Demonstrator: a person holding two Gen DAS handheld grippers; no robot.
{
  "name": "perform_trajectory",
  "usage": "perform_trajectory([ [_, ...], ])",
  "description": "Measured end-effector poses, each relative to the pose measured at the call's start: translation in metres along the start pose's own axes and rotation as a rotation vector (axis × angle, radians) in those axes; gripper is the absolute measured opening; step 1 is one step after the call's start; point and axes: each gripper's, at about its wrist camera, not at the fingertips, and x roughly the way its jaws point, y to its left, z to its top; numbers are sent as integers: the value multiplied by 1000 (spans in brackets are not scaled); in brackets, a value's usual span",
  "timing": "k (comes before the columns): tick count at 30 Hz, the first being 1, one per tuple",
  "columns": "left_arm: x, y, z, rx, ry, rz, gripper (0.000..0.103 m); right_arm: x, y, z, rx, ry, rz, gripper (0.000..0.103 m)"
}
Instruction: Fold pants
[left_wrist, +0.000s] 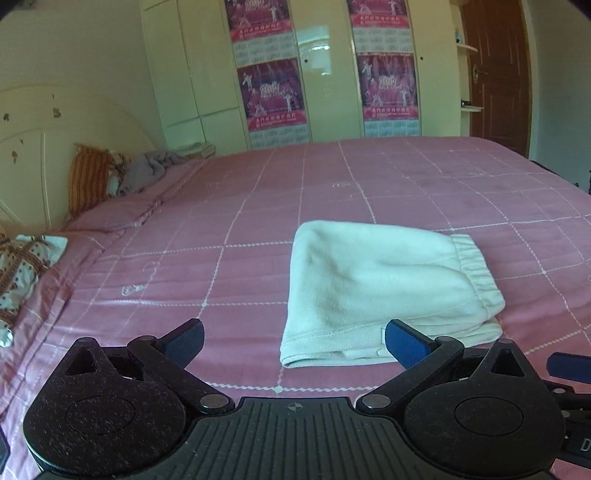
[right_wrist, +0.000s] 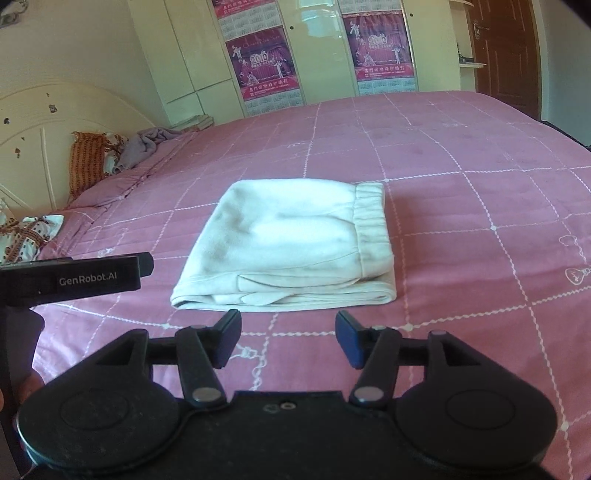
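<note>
White pants (right_wrist: 288, 243) lie folded into a compact rectangle on the pink bedspread (right_wrist: 461, 192), which carries a pattern of thin white grid lines. The elastic waistband (right_wrist: 369, 221) forms the right edge of the fold, and the stacked layers show along the near edge.

Left gripper (left_wrist: 293, 341): fingers spread wide, holding nothing. It sits just short of the pants' near-left corner, and its right blue pad (left_wrist: 406, 341) overlaps the near edge of the pants in the left wrist view; contact cannot be confirmed.

Right gripper (right_wrist: 288, 339): fingers apart, holding nothing. It sits just short of the pants' near edge, clear of the fabric.

Beyond the pants, far to the left, a striped orange pillow (right_wrist: 86, 162) leans against the cream headboard (right_wrist: 33, 125). A crumpled grey cloth (right_wrist: 144, 146) lies beside the pillow.
</note>
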Motion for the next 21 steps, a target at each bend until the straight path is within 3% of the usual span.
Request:
perform_trajectory([
  [4,-69,12,-5,-5,-60,-21,103,-38,16,-12,-19,-39,29,61],
  [8,-148,28,-17,-6,-234,-13,103,-82,27,-25,-45,-92,53,64],
  [10,-176,35,-26,-35,-277,6,103,-103,29,-33,-52,-114,58,66],
  [15,-199,55,-43,-112,-224,-42,103,-140,31,-51,-55,-152,57,71],
  [21,-208,67,-59,-85,-213,-17,103,-173,32,-65,-43,-208,35,80],
])
